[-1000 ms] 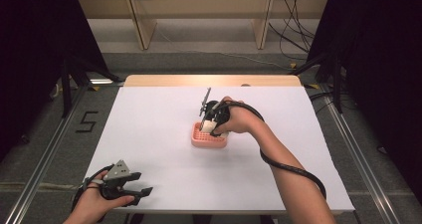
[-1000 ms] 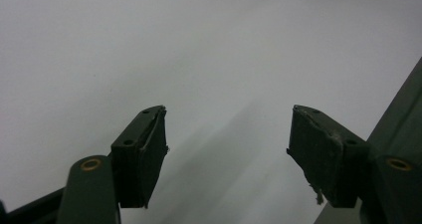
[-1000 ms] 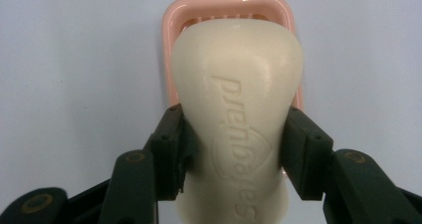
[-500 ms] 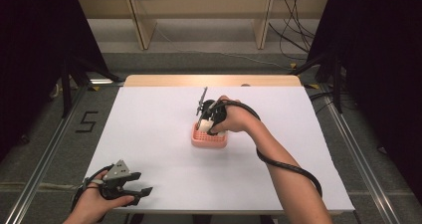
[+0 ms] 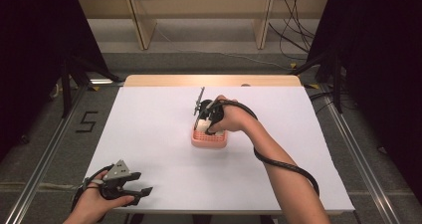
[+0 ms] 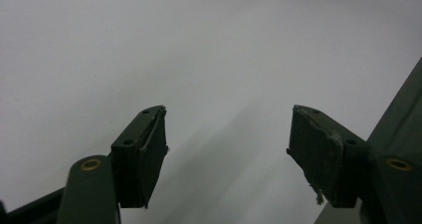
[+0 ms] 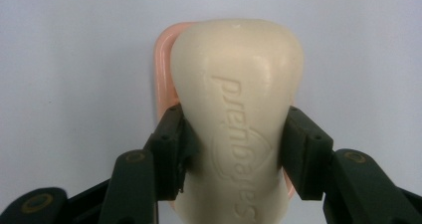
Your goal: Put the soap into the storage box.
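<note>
A cream bar of soap [image 7: 239,99] with embossed lettering is clamped between the two black jaws of my right gripper [image 7: 234,144]. It hangs just over a pink soap dish [image 7: 161,59], whose rim shows behind its left edge. From above, the right gripper [image 5: 209,118] is over the far end of the pink soap dish [image 5: 211,140] in the middle of the white table [image 5: 149,124]. My left gripper [image 5: 142,191] rests near the table's front left edge, jaws wide apart. In its own view the left gripper [image 6: 226,149] has nothing between the pads.
The white sheet covers the table, with a wooden strip [image 5: 214,80] along the far edge. Wooden shelf legs [image 5: 139,20] and loose cables [image 5: 293,25] lie on the floor beyond. Metal rails [image 5: 45,154] run along both sides.
The right hand with the soap has shifted slightly toward me and lower over the dish. The left gripper has stayed in place.
</note>
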Demonstrator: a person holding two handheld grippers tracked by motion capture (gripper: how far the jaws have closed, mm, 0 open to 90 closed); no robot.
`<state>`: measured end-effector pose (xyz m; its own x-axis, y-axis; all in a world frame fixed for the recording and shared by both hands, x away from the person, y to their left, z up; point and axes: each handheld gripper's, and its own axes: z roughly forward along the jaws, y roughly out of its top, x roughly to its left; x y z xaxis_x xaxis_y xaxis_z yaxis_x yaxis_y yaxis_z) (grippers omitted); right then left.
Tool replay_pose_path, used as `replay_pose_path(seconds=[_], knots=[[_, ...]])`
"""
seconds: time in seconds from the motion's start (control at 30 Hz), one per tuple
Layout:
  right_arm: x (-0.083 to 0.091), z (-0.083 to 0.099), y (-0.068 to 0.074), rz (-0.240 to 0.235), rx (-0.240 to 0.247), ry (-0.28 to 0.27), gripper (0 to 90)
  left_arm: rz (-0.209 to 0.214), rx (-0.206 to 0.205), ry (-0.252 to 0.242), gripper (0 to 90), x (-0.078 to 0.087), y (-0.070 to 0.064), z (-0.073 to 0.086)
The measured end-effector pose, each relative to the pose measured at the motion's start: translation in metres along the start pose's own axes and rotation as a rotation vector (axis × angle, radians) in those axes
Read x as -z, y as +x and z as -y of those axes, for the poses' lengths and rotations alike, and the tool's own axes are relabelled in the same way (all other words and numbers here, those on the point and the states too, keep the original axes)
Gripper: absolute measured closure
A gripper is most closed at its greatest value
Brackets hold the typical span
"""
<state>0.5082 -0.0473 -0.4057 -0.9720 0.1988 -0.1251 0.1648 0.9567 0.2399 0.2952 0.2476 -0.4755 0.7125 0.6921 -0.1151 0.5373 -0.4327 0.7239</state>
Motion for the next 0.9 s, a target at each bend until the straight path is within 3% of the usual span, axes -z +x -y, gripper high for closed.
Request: replay_pose_path(seconds=[0.07, 0.1, 0.2, 0.23, 0.27, 0.3, 0.37, 0.4, 0.47, 0.5, 0.6, 0.77, 0.8, 0.9], knots=[[-0.001, 0.0, 0.0, 0.002, -0.001, -0.004, 50.6, 0.0, 0.001, 0.0, 30.9, 0.0, 0.0, 0.0], [-0.002, -0.001, -0.002, 0.006, 0.036, -0.02, 50.6, 0.0, 0.0, 0.0, 30.9, 0.0, 0.0, 0.0], [-0.003, -0.001, 0.0, 0.003, 0.0, -0.003, 50.6, 0.0, 0.001, 0.0, 30.9, 0.0, 0.0, 0.0], [-0.004, -0.002, -0.003, 0.006, 0.038, -0.018, 50.6, 0.0, 0.001, -0.001, 30.8, 0.0, 0.0, 0.0], [-0.004, -0.002, -0.003, 0.006, 0.035, -0.025, 50.6, 0.0, 0.001, -0.001, 30.9, 0.0, 0.0, 0.0], [-0.003, -0.002, -0.001, 0.004, -0.003, -0.004, 50.6, 0.0, 0.001, -0.001, 30.9, 0.0, 0.0, 0.0], [-0.005, -0.002, -0.001, 0.006, -0.003, -0.004, 50.6, -0.001, -0.011, 0.01, 30.9, 0.001, 0.001, 0.0], [-0.007, -0.002, -0.003, 0.002, 0.032, -0.017, 50.6, -0.003, -0.038, 0.011, 30.9, 0.001, 0.002, -0.001], [-0.008, -0.002, -0.004, 0.002, 0.046, -0.017, 50.6, -0.002, -0.01, -0.001, 30.9, 0.001, 0.0, 0.0], [-0.007, -0.002, -0.001, 0.001, -0.002, 0.006, 50.6, -0.001, -0.001, 0.002, 30.9, 0.0, 0.0, 0.0], [-0.009, -0.003, 0.003, -0.006, -0.035, 0.009, 50.6, -0.001, 0.0, 0.0, 30.9, 0.0, 0.0, 0.0], [-0.013, -0.002, 0.002, -0.017, -0.03, 0.004, 50.6, 0.0, -0.005, -0.001, 30.9, 0.0, 0.0, 0.0], [-0.014, -0.001, -0.001, -0.008, -0.007, 0.0, 50.6, 0.0, 0.0, 0.001, 30.9, 0.0, 0.0, 0.0], [-0.014, -0.001, 0.001, -0.009, -0.034, 0.007, 50.6, 0.003, 0.003, 0.001, 30.9, 0.0, 0.0, 0.0]])
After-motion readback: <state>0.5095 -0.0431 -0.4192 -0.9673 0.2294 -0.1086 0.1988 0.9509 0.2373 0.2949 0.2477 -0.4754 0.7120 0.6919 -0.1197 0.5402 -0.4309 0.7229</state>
